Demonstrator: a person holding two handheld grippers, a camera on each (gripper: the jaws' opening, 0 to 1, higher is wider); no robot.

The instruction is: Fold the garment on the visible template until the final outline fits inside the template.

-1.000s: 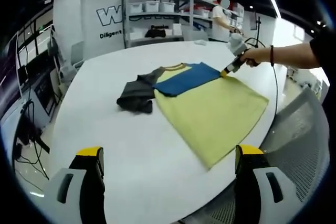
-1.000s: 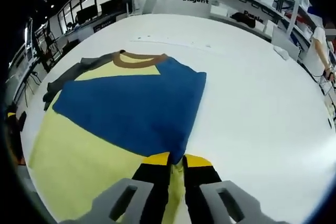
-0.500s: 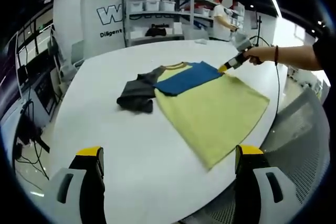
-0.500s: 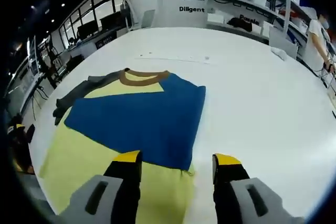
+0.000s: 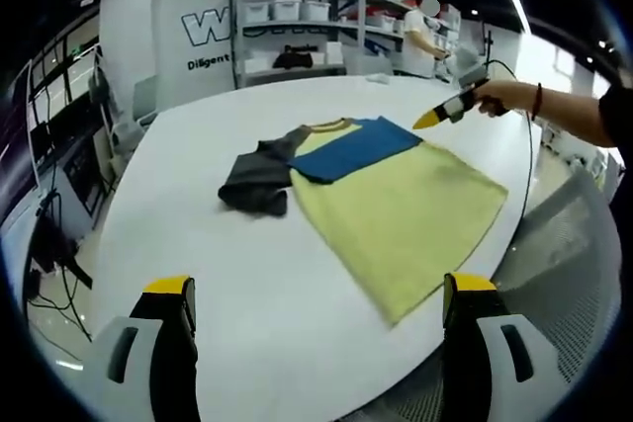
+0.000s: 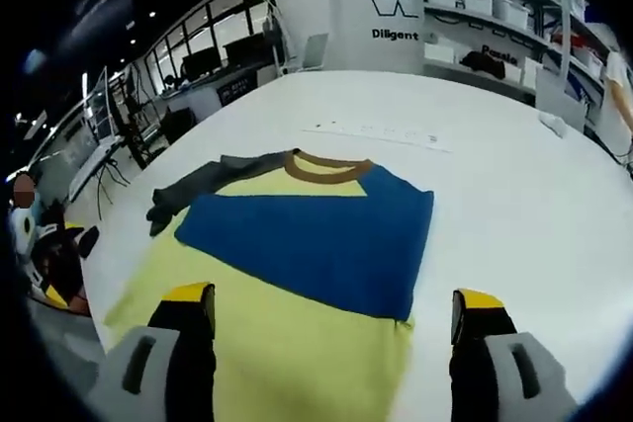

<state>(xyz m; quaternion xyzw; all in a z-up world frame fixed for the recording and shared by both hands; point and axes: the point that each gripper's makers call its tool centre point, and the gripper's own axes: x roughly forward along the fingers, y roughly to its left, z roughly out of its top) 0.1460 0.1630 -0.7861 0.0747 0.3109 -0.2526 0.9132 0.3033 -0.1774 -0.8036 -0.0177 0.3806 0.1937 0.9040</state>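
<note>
Lying flat: yellow garment (image 6: 297, 343), blue sleeve folded across chest | both hand-held grippers gaping, empty

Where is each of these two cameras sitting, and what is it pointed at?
Left gripper view: rides the left gripper, low at the table's near edge; its open jaws frame the shirt, with the right gripper and a forearm beyond.
Right gripper view: rides the right gripper, above the shirt's blue sleeve.
Shared: shirt, table.

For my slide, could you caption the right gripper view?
Open right claw above a yellow shirt, blue sleeve folded across.
</note>
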